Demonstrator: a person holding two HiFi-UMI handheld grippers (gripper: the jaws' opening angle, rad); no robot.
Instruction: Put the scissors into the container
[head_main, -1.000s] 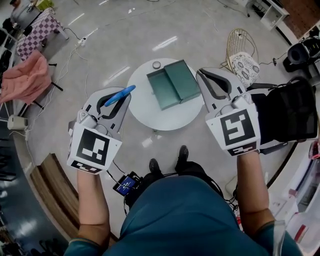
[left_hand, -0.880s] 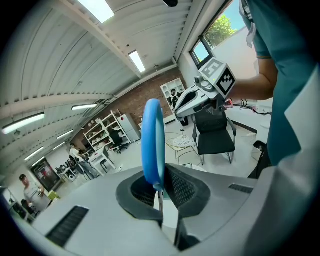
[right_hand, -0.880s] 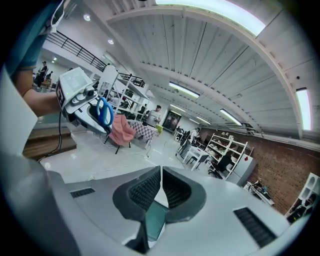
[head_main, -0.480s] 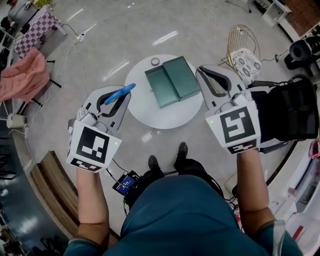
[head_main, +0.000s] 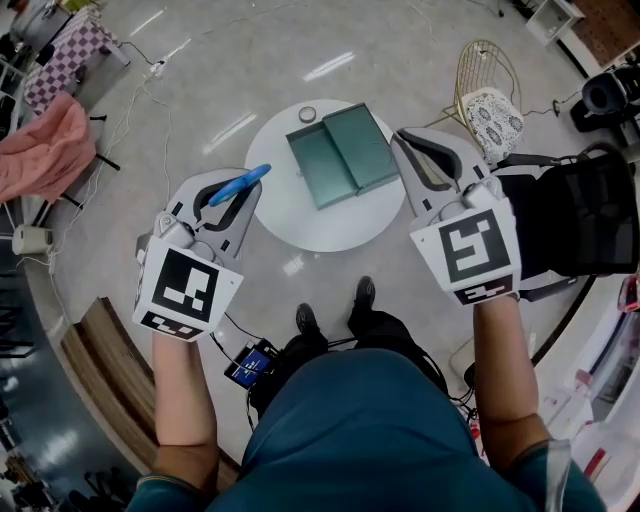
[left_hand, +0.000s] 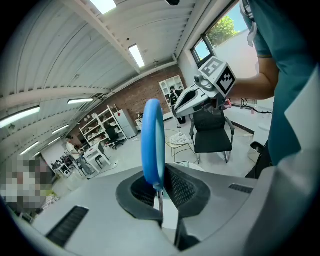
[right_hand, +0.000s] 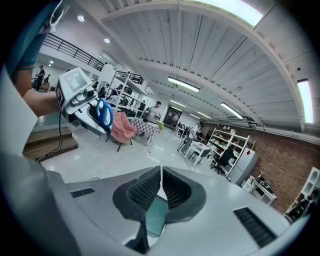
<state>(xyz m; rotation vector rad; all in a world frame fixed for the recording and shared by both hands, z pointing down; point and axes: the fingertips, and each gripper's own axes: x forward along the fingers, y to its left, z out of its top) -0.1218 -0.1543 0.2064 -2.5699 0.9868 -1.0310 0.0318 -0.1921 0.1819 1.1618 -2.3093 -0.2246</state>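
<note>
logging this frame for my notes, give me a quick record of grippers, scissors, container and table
left gripper: shut on the scissors
right gripper: jaws together, nothing between them
scissors: blue handle, held up in the air, not yet in the container
container: green, open, looks empty, on the table
table: round, white, also bears a small round object beside the container

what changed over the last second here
Barely anything. The round white table and the open green container on it slid slightly up the head view, probably the camera tilting. The left gripper stays shut on the blue-handled scissors, left of the table; the right gripper stays shut and empty.
</note>
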